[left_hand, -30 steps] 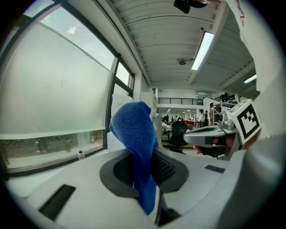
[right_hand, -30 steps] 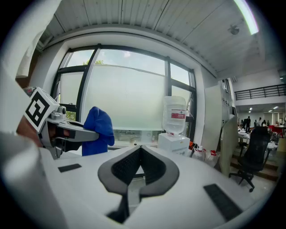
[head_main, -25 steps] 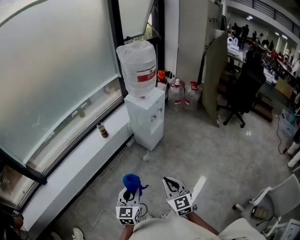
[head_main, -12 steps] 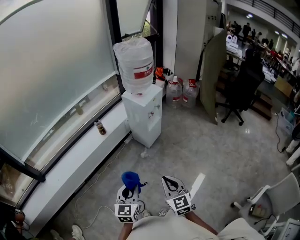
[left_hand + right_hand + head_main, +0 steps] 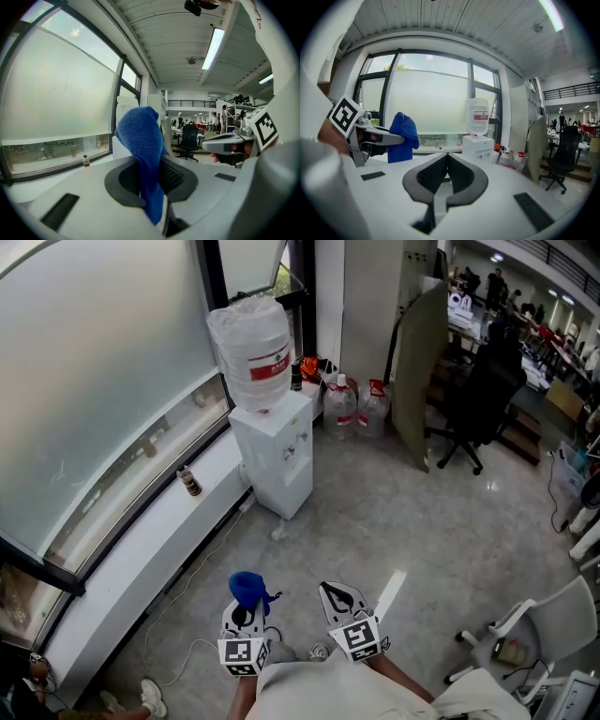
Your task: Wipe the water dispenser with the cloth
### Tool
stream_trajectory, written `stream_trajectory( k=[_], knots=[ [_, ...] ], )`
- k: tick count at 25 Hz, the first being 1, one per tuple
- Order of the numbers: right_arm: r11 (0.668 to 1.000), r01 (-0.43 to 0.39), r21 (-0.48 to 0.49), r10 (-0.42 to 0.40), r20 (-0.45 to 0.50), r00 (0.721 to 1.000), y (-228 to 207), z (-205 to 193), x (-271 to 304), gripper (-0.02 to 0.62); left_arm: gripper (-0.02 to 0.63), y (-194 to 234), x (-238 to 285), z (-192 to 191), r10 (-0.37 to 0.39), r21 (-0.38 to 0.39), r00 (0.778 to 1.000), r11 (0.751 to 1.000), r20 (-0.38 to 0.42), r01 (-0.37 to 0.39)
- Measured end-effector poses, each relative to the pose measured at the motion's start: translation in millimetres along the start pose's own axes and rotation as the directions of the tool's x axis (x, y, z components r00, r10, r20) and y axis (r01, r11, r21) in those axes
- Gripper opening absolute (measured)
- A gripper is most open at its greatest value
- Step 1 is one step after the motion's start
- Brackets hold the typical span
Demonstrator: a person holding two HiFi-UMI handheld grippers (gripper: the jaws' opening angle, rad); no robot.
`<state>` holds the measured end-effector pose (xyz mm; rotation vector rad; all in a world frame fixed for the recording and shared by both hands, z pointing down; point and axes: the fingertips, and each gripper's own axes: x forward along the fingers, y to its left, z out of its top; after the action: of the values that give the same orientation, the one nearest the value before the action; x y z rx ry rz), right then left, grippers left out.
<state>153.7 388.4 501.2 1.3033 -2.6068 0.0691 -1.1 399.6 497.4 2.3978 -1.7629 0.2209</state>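
Left gripper (image 5: pixel 149 165): jaws clamped on crumpled blue woven cloth (image 5: pixel 139 136), bunched above the tips | Right gripper (image 5: pixel 447 158): jaws pressed together, nothing between | White box-shaped water dispenser (image 5: pixel 274 460) topped by clear plastic bottle (image 5: pixel 251 352): upright at floor's edge against low white window ledge (image 5: pixel 141 559), well apart from both grippers

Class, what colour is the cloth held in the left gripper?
The cloth is blue, shown best in the left gripper view.
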Motion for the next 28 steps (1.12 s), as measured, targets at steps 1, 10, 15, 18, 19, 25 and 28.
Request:
stream_trajectory(
  k=[1,10,15,18,19,25,28],
  knots=[
    [1.000,-0.001,0.002,0.001,-0.003,1.000,-2,-2,-3,0.014,0.063,-2,1,-1,0.002,-0.002,1.000,1.000,0.000,-0.002],
    [1.000,-0.010,0.003,0.010,-0.014,1.000,-20,-12,-14,0.015,0.063,-20,8,-3,0.016,-0.001,1.000,1.000,-0.002,-0.016],
    [1.000,-0.017,0.000,0.017,-0.018,1.000,-21,-16,-10,0.014,0.063,-17,10,-6,0.029,-0.004,1.000,1.000,-0.002,-0.029],
    [0.999,-0.036,-0.004,0.036,-0.021,0.999,-17,-17,-5,0.014,0.063,-13,11,-11,0.038,-0.015,0.999,0.999,-0.005,-0.038],
    [0.999,-0.040,-0.005,0.040,-0.023,0.999,-16,-17,-3,0.015,0.063,-11,12,-12,0.040,-0.018,0.999,0.999,-0.007,-0.040],
    [0.998,-0.057,-0.014,0.057,-0.021,0.998,-17,-14,19,0.015,0.063,5,25,-11,0.055,-0.026,0.999,0.998,0.004,-0.054],
    [0.998,-0.065,-0.022,0.064,-0.023,0.998,-19,-10,36,0.014,0.063,16,36,-9,0.061,-0.031,0.998,0.998,0.006,-0.061]
  ],
)
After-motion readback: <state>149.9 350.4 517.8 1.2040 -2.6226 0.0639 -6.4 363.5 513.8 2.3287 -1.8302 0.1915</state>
